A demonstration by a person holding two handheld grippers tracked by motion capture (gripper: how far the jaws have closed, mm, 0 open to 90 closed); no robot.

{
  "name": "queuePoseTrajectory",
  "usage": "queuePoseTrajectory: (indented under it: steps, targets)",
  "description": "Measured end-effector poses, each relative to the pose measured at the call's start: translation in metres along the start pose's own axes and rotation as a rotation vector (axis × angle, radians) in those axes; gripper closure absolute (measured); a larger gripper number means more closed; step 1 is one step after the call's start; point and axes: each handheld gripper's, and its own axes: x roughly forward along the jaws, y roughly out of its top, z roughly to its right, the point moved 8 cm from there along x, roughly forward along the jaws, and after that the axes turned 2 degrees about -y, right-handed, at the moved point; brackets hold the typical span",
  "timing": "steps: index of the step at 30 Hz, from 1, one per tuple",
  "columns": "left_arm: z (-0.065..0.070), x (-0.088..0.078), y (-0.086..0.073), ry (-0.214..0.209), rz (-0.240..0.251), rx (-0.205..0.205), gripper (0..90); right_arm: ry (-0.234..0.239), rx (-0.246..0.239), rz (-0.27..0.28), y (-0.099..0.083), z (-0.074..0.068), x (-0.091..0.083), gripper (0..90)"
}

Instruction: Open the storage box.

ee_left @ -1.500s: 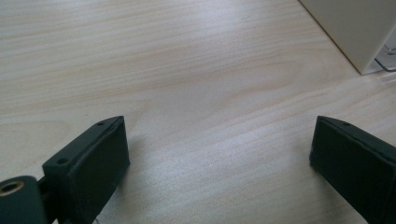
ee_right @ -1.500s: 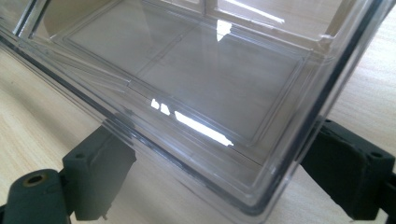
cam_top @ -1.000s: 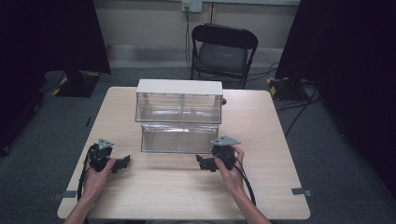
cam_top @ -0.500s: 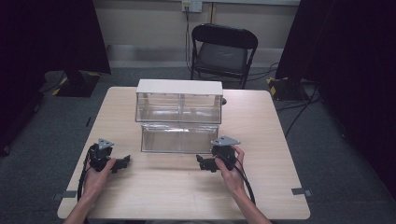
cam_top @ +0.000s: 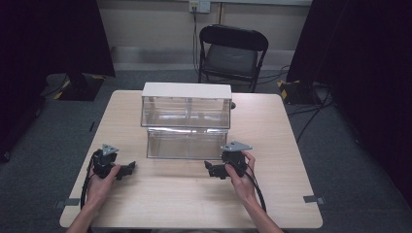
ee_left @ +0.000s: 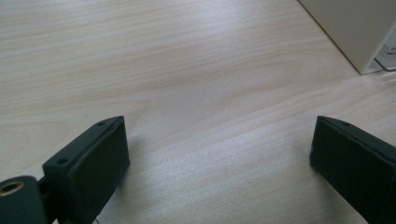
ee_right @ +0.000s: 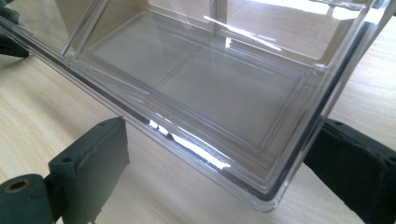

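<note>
No change vs. a sec ago: left gripper (cam_top: 127, 169) & right gripper (cam_top: 212, 169) held spread, empty, near clear drawer (cam_top: 187, 143).

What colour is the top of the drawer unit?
White; the top panel shows best in the high view, above the clear drawers.

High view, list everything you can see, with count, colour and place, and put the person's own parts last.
table: one, light wood, centre of the room
drawer unit: one, clear with a white top, middle of the table
pulled-out drawer: one, clear, empty, at the unit's front
folding chair: one, black, behind the table
wall socket: one, pale, above the chair
left tool: one, black, open, on the table at left
right tool: one, black, open, by the drawer's front corner
hands: two, holding the tools
</note>
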Motion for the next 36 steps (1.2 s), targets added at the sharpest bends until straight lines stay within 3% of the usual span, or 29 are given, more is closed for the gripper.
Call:
queuePoseTrajectory:
  steps: [36]
  targets:
    - [0.000, 0.000, 0.000, 0.000, 0.000, 0.000, 4.2, 0.010, 0.003, 0.048, 0.012, -0.004, -0.011, 1.3]
